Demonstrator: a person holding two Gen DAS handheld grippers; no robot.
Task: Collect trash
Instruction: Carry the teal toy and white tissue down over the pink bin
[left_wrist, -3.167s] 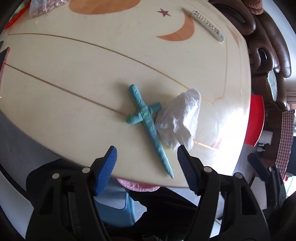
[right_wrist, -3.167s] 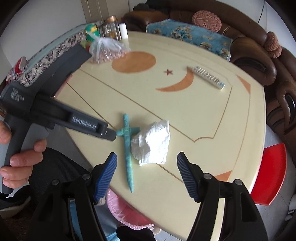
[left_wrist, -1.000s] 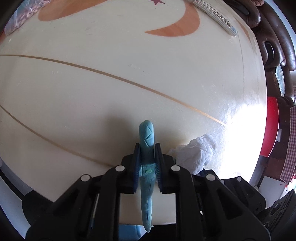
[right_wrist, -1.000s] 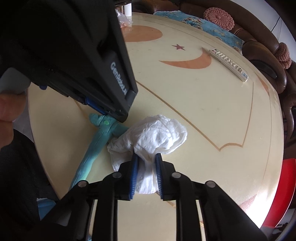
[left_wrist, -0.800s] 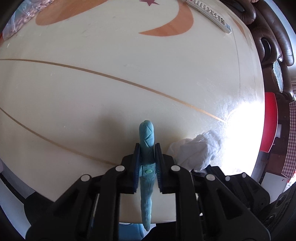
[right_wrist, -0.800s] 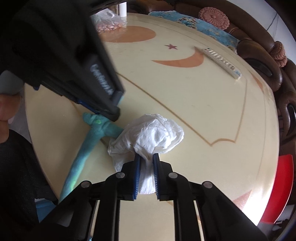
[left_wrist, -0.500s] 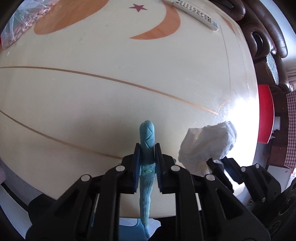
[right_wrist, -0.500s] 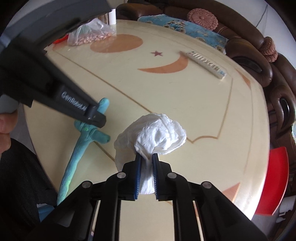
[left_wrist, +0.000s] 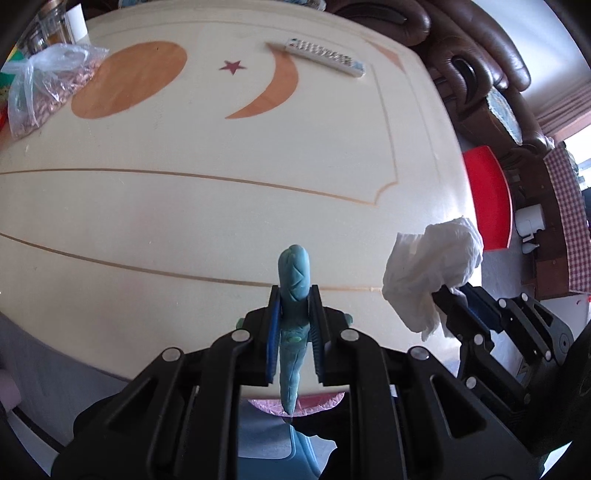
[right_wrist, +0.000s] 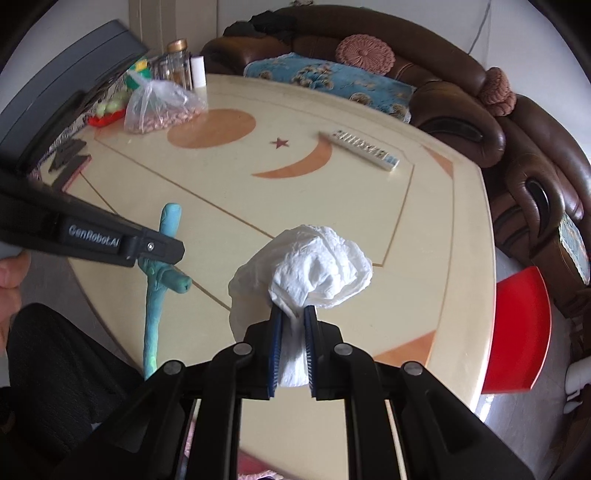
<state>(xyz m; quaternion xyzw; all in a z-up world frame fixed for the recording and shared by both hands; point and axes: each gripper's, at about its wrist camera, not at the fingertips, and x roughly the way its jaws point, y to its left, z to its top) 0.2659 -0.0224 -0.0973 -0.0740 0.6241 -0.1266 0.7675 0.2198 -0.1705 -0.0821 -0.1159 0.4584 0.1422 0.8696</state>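
My left gripper (left_wrist: 294, 295) is shut on a teal clay cross (left_wrist: 293, 280), held above the near edge of the cream round table (left_wrist: 221, 206). The cross also shows in the right wrist view (right_wrist: 162, 266), with the left gripper (right_wrist: 162, 248) clamped at its crossbar. My right gripper (right_wrist: 293, 314) is shut on a crumpled white tissue (right_wrist: 314, 266), lifted off the table. In the left wrist view the tissue (left_wrist: 432, 269) hangs at the right, held by the right gripper (left_wrist: 448, 293).
A remote control (right_wrist: 360, 147) lies at the table's far side. A plastic bag of nuts (right_wrist: 162, 107) and jars (right_wrist: 179, 62) stand at the far left. A brown sofa (right_wrist: 480, 110) curves behind. A red stool (right_wrist: 521, 325) is at the right. A pink bin rim (left_wrist: 295, 400) shows below the table edge.
Both grippers closed on their items and lifted them off the table. They have drawn back and up; the tissue has moved right, away from the cross.
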